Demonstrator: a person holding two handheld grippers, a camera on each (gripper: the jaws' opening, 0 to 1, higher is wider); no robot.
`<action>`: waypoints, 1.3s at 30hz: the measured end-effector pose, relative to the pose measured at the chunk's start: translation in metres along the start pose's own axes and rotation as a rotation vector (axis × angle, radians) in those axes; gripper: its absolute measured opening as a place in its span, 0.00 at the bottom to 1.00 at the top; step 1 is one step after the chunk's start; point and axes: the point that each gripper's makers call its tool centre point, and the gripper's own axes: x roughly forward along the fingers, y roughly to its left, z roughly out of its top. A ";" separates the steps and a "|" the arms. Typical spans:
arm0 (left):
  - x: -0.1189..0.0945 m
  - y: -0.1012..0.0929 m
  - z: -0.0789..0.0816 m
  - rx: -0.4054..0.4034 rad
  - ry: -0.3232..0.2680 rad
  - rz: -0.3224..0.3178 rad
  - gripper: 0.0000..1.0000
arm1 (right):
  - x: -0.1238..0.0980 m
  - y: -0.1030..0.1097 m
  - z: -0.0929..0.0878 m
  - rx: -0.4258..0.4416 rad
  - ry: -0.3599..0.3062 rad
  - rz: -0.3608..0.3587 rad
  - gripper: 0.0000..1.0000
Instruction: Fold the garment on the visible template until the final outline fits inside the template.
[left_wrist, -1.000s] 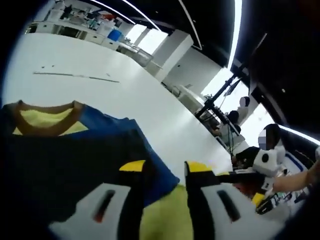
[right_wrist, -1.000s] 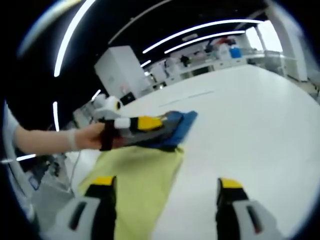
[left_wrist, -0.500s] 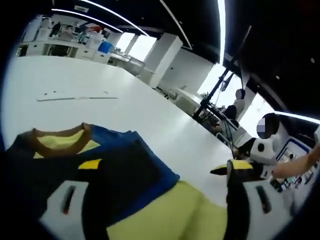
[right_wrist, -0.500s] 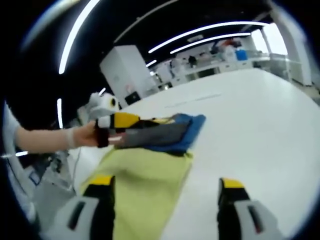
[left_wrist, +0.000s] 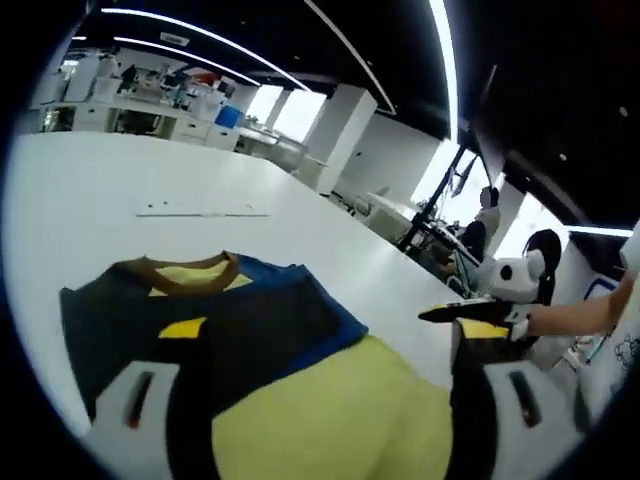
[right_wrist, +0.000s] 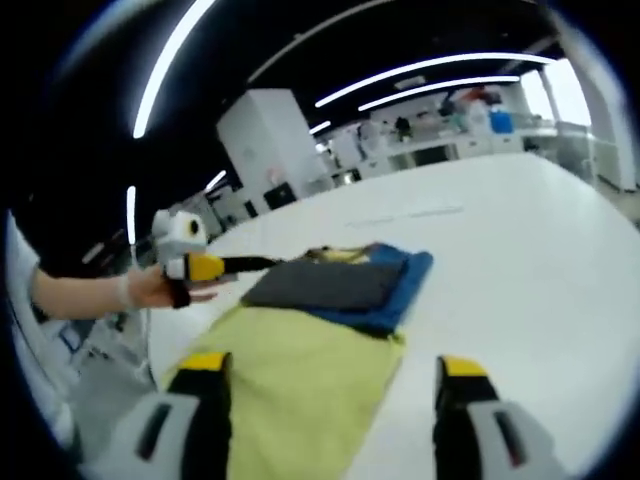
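The garment (right_wrist: 340, 285) is lying folded into a compact dark grey and blue bundle on the far part of the yellow-green template (right_wrist: 300, 375), which is spread flat on the white table (right_wrist: 520, 260). In the left gripper view the garment (left_wrist: 190, 320) is showing a brown collar with a yellow lining, facing away from the camera, and a blue edge running along its right side where it is meeting the template (left_wrist: 330, 410); the table (left_wrist: 90, 190) is stretching away beyond it. The left gripper (left_wrist: 320, 345) is standing wide open with nothing between its jaws, the left jaw over the dark cloth and the right jaw past the template's edge. In the right gripper view the left gripper (right_wrist: 205, 268) is sitting in a hand (right_wrist: 150, 288) just beside the garment's left edge, apart from the cloth. The right gripper (right_wrist: 330, 375) is also gaping wide and empty, its jaws straddling the near end of the template.
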 end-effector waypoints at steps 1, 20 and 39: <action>-0.005 0.001 0.000 0.004 -0.002 0.008 0.95 | -0.001 0.000 0.001 -0.005 0.001 0.000 0.83; -0.103 0.008 -0.028 0.023 -0.005 0.127 0.93 | -0.016 0.011 0.006 -0.062 0.005 0.015 0.82; -0.183 0.025 -0.092 0.035 0.145 0.207 0.77 | -0.035 0.017 -0.043 -0.080 0.148 0.028 0.77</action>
